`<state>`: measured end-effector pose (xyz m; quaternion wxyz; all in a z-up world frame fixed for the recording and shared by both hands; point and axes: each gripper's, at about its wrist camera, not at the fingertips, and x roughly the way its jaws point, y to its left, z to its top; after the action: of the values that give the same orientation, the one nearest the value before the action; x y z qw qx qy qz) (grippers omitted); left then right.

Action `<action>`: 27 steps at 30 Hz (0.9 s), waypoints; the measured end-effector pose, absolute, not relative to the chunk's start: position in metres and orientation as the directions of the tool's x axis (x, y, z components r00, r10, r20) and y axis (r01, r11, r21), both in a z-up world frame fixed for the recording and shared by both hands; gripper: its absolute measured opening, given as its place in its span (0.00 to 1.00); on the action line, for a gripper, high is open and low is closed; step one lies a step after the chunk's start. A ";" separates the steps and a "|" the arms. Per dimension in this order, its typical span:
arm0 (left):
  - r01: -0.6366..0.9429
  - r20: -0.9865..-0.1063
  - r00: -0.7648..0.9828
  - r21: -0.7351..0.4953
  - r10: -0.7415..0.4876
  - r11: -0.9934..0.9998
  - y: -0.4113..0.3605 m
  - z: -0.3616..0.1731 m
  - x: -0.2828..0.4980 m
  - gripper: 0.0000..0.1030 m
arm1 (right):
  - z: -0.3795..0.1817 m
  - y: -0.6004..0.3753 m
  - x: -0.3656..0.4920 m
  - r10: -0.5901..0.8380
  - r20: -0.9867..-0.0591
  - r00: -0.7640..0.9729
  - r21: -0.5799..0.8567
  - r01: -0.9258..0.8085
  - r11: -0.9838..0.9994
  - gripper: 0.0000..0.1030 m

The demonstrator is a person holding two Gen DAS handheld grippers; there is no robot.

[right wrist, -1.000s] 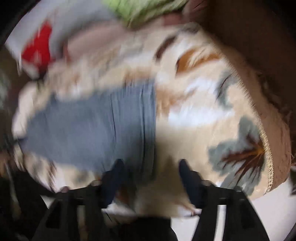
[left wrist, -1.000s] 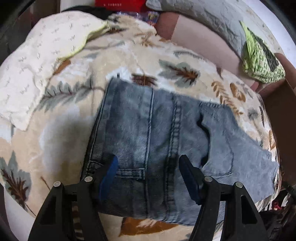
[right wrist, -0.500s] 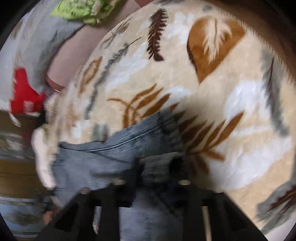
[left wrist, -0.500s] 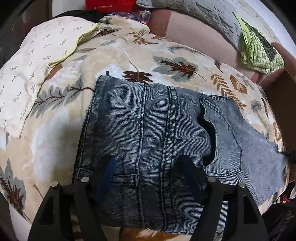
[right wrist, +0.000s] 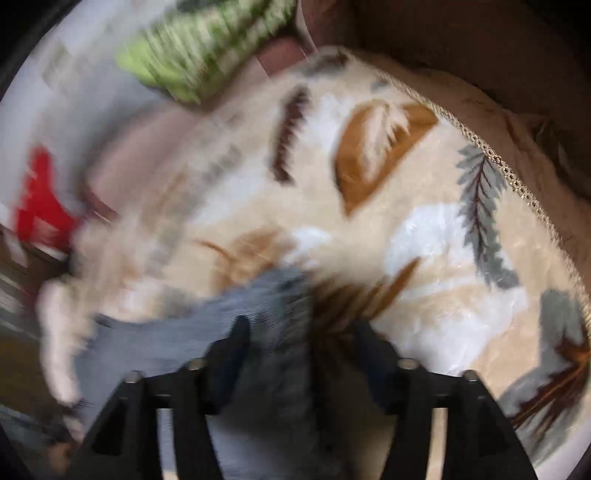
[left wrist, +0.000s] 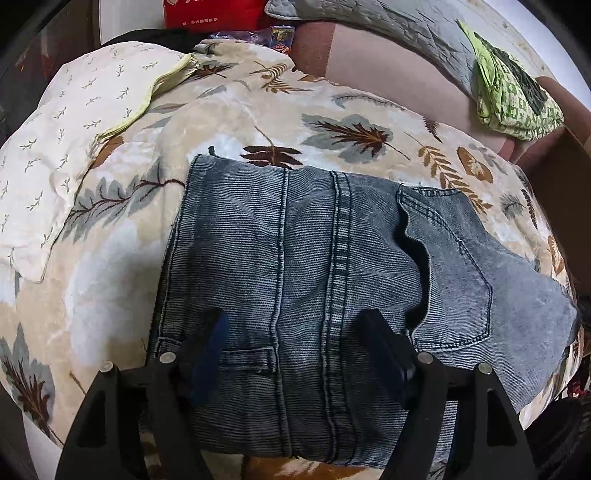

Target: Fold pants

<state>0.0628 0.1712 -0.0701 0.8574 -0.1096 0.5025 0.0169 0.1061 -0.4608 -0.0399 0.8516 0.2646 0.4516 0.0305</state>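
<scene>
Grey-blue denim pants [left wrist: 314, 258] lie folded on a leaf-print blanket [left wrist: 258, 110], waist end toward me and a back pocket at the right. My left gripper [left wrist: 295, 332] is open and hovers just above the near part of the pants, fingers spread to either side of the centre seam. The right wrist view is blurred by motion. There my right gripper [right wrist: 301, 336] is open over the edge of the pants [right wrist: 221, 332], where denim meets the blanket [right wrist: 424, 240]. Nothing is held between its fingers.
A cream pillow [left wrist: 74, 129] lies at the left of the blanket. A green patterned cloth [left wrist: 513, 96] rests on a grey quilt [left wrist: 388, 33] at the back right. A red box [left wrist: 214, 11] stands at the back. The blanket's trimmed edge [right wrist: 517, 181] runs along the right.
My right gripper was shut on the pants' edge half a second ago; now it is open and swinging. My left gripper has held still and open over the pants.
</scene>
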 end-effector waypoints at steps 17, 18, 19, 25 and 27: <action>-0.179 -0.880 0.467 -0.193 -0.090 0.965 0.174 -0.064 0.063 0.74 | -0.033 -0.418 0.051 0.277 -0.889 0.364 0.306 0.023 0.952 0.17; -0.184 -0.883 0.462 -0.191 -0.087 0.964 0.174 -0.062 0.063 0.74 | -0.047 -0.425 0.054 0.259 -0.915 0.311 0.286 0.045 0.957 0.17; -0.190 -0.881 0.465 -0.193 -0.085 0.963 0.174 -0.057 0.063 0.74 | -0.070 -0.432 0.059 0.171 -0.955 0.241 0.196 0.085 0.977 0.26; -0.087 -0.824 0.555 -0.194 -0.114 0.977 0.146 -0.016 0.057 0.74 | -0.037 -0.439 0.048 0.134 -0.915 0.380 0.185 0.101 0.978 0.64; -0.049 -0.824 0.559 -0.145 -0.093 0.988 0.133 -0.018 0.061 0.74 | -0.017 -0.434 0.048 0.093 -0.892 0.441 0.153 0.101 0.983 0.64</action>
<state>0.0607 0.1331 -0.0176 0.8797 -0.0760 0.4692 -0.0126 0.0480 -0.4336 -0.0169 0.8440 0.0918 0.5285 -0.0022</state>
